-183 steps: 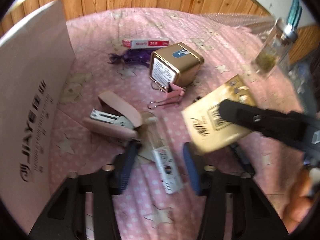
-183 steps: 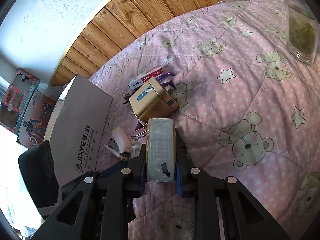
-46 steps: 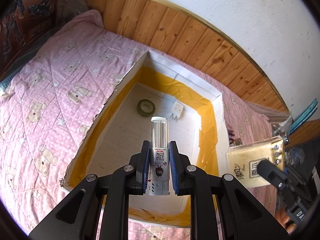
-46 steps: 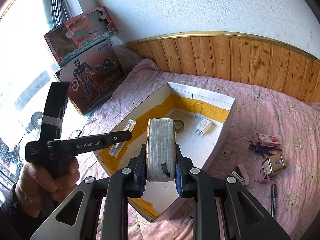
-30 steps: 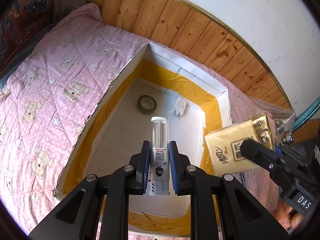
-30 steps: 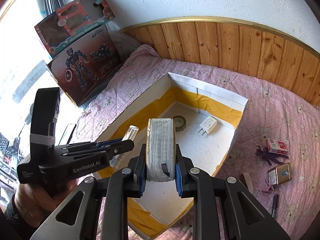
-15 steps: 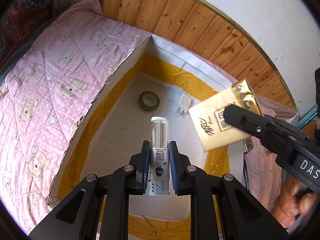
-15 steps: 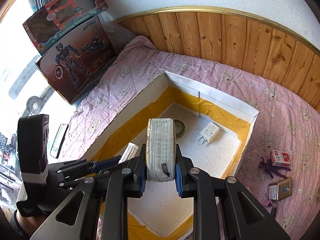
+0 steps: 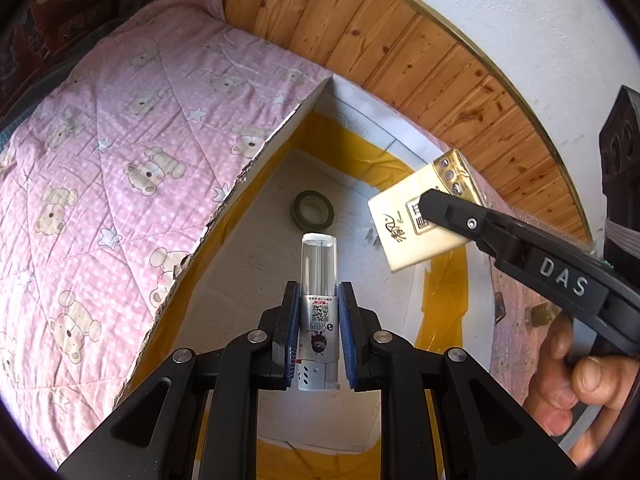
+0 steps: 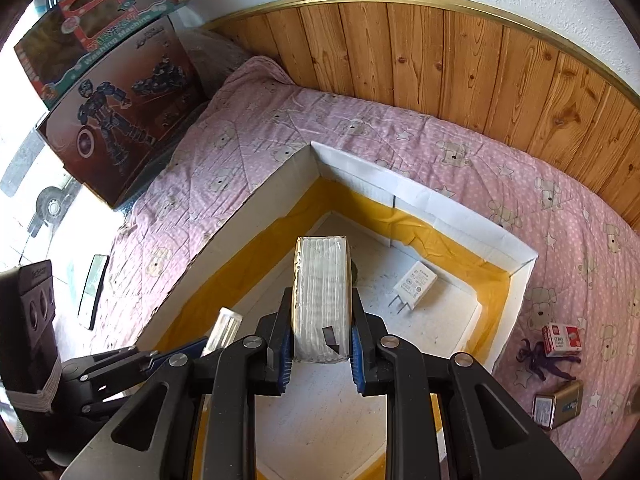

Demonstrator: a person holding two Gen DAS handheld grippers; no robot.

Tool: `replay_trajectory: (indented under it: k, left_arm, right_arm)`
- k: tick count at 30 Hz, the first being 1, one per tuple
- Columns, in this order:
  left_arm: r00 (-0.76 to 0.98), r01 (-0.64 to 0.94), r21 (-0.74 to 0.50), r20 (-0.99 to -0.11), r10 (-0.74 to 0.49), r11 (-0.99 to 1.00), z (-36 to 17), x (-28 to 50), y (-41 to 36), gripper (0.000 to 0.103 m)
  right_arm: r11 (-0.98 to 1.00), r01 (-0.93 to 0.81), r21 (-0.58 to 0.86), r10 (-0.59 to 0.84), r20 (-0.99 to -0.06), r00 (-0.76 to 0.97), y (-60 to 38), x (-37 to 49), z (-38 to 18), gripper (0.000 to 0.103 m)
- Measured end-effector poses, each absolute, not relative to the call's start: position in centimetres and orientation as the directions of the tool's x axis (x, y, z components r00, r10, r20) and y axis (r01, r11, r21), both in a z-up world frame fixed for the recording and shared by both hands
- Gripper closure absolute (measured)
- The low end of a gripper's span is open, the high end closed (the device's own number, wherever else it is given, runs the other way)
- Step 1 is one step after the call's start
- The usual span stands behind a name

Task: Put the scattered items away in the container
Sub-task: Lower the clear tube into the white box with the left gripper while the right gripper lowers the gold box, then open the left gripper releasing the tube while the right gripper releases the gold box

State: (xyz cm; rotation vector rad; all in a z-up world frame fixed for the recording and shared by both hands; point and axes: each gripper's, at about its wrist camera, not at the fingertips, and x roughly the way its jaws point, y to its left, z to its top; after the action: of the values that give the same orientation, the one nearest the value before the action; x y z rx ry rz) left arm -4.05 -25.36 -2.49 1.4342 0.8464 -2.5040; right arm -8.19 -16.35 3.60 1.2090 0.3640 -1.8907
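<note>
My left gripper is shut on a clear-capped glue stick tube and holds it above the open cardboard box. My right gripper is shut on a gold tissue pack, also above the box. The pack shows in the left wrist view, to the right of the tube. The tube shows low left in the right wrist view. In the box lie a tape roll and a white charger plug.
On the pink bear quilt right of the box lie a red-white staple box, a purple toy and a gold tin. Toy cartons stand at the far left. Wood panelling runs behind the bed.
Both grippers have moved from the scattered items to over the box. In the last second the right gripper with the tissue pack has come further in over the box, closer to the left gripper.
</note>
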Motion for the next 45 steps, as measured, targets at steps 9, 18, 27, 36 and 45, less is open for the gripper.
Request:
replay_trajectory:
  k: [9, 18, 27, 36, 45]
  left_arm:
    - [-0.504, 0.39, -0.416, -0.843, 0.187, -0.822, -3.7, -4.9, -24.9, 0.084]
    - [-0.468, 0.43, -0.419, -0.861, 0.199, -0.8, -4.9, -5.1, -25.3, 0.084]
    - [-0.446, 0.494, -0.454, -0.865, 0.232, -0.742, -5.8, -5.4, -26.1, 0.084]
    - [-0.428, 0.539, -0.468, -0.868, 0.251, -0.701, -6.7, -6.3, -26.9, 0.084]
    - [-0.421, 0.563, -0.44, -0.881, 0.215, -0.7, -6.2, -6.3, -27.2, 0.068]
  right_arm:
    - [-0.639, 0.759, 0.124, -0.412, -0.889, -0.201, -18.5, -10.6, 1.6, 0.079]
    - [-0.654, 0.753, 0.065, -0.34, -0.915, -0.217, -20.6, -12.5, -0.3, 0.079]
    - [-0.655, 0.756, 0.016, -0.271, -0.938, -0.215, -22.0, -13.1, -2.4, 0.079]
    - [-0.683, 0.73, 0.031, -0.26, -0.944, -0.204, -22.0, -14.8, -3.1, 0.077]
    - [-0.708, 0.703, 0.068, -0.291, -0.935, -0.204, -20.9, -15.4, -2.7, 0.064]
